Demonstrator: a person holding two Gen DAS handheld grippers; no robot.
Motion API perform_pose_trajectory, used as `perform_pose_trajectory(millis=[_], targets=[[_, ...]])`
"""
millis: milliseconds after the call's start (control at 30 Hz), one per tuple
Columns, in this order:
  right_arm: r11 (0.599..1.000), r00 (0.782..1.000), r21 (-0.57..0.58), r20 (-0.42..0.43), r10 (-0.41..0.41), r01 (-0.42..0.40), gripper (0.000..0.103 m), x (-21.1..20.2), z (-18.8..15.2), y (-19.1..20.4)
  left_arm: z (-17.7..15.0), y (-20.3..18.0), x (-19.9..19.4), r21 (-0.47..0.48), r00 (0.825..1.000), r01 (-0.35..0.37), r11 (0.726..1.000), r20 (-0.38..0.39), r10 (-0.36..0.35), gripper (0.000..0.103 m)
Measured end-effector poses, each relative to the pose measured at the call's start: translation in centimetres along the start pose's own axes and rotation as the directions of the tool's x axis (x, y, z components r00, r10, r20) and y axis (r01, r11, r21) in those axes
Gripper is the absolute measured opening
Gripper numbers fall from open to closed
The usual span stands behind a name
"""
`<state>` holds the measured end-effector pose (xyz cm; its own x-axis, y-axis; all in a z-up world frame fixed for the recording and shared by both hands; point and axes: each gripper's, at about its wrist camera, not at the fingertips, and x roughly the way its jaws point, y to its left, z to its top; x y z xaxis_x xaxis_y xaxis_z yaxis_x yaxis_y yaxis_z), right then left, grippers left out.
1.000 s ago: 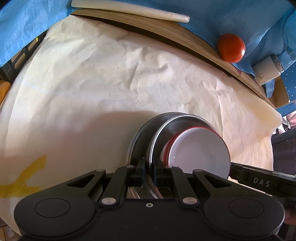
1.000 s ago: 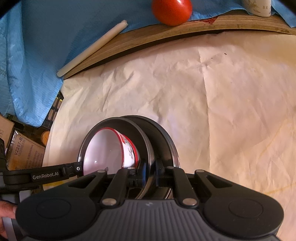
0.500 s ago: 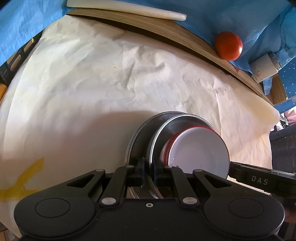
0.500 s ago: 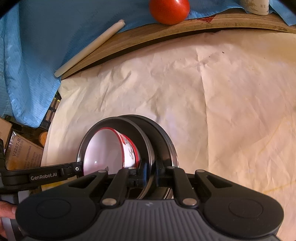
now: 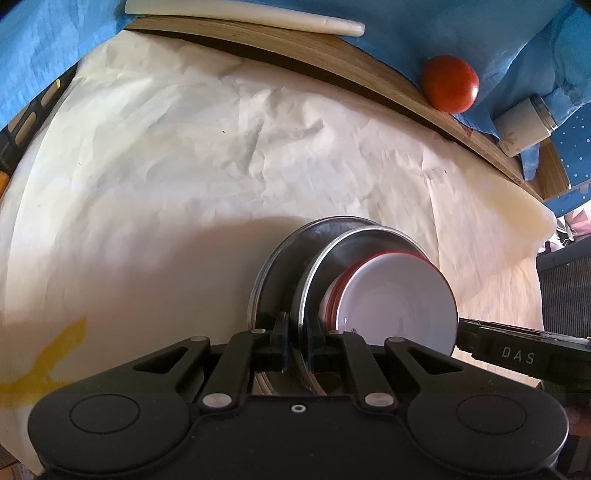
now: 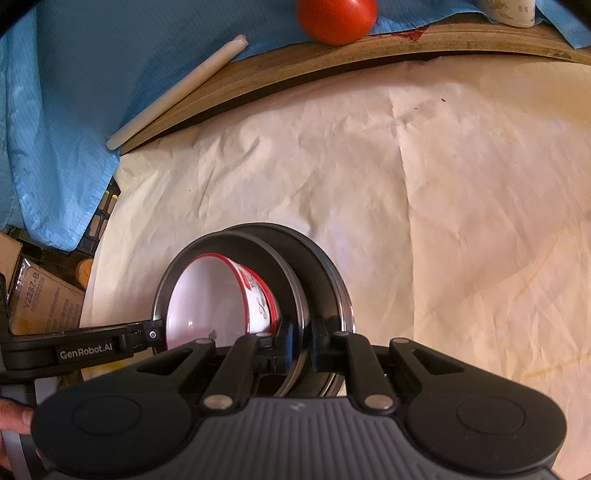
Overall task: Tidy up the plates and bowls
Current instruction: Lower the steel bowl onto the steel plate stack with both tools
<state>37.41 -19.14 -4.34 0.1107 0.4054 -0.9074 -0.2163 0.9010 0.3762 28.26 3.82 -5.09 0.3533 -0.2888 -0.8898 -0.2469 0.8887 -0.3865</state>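
Stack of round steel plates (image 5: 325, 266) carrying white red-rimmed bowl (image 5: 399, 295) sits over cream paper-covered worktop (image 5: 184, 166), well short of red tomato (image 5: 450, 88) at far edge. Left hand-held gripper (image 5: 297, 347) pinches upper plate rim on one side; right hand-held gripper (image 6: 299, 345) pinches same rim opposite. Whether stack rests on paper or hangs just above: cannot tell. Judged step: two-handed carry or set-down. Advice: keep both pinches level, move hands together, avoid tilt so bowl stays seated, release both at once.

Steel bowl (image 5: 334, 258) lower rim hidden behind gripper body; white cup (image 6: 511, 11) cut off by top edge.
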Motion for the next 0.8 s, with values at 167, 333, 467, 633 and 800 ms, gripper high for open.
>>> perform_pose_trajectory(millis=[167,333,467,633,800], targets=[[1.000,1.000,0.005,0.006,-0.001,0.001,0.012,-0.1,-0.2,0.0,0.0,0.1,0.0,0.003,1.000,0.003,1.000,-0.002,-0.003,0.008],[1.000,1.000,0.014,0.018,-0.004,0.004,0.016,-0.3,-0.4,-0.1,0.0,0.2,0.0,0.004,1.000,0.005,1.000,-0.003,-0.005,0.009],[1.000,1.000,0.015,0.028,-0.013,0.013,0.018,-0.4,-0.8,0.0,0.0,0.3,-0.1,0.013,1.000,0.009,1.000,-0.004,-0.009,0.009],[1.000,0.999,0.010,0.040,-0.025,0.025,0.018,-0.5,-1.1,0.1,0.0,0.3,-0.1,0.020,1.000,0.009,1.000,-0.006,-0.009,0.010],[1.000,0.998,0.008,0.050,-0.024,0.023,0.020,-0.7,-1.3,0.0,0.0,0.2,-0.2,0.030,1.000,-0.002,1.000,-0.003,0.002,0.012]])
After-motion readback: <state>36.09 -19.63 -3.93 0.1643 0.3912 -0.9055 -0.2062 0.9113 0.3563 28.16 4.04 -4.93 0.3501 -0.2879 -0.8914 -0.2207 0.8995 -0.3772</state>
